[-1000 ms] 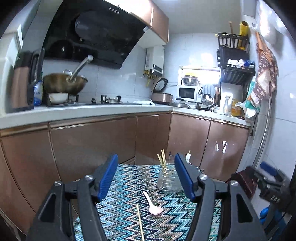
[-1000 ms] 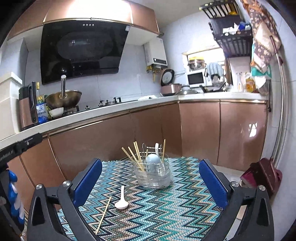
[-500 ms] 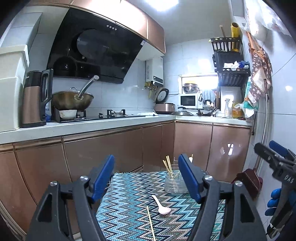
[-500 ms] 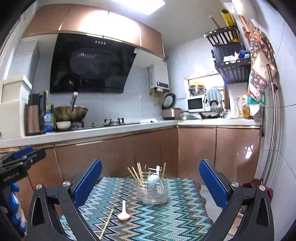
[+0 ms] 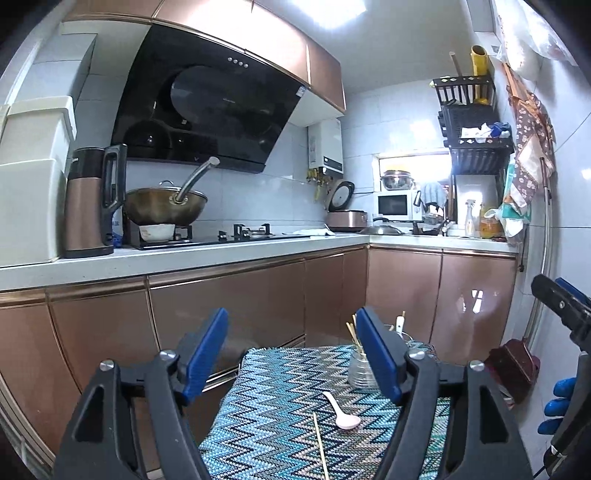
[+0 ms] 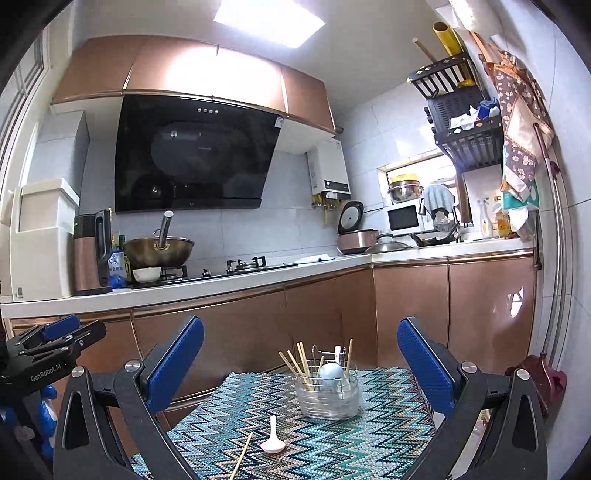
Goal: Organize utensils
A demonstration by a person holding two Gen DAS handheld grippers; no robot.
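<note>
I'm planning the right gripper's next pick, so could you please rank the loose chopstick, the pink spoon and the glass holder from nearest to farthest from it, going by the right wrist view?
From the right gripper:
1. Loose chopstick, lying nearest on the mat, left of centre.
2. Pink spoon, just beyond it, slightly right.
3. Glass holder, farthest, upright at the mat's far side.

Bright ceiling panel (image 6: 269,26) glare; sharp frames, fisheye-bent, dark corners.
</note>
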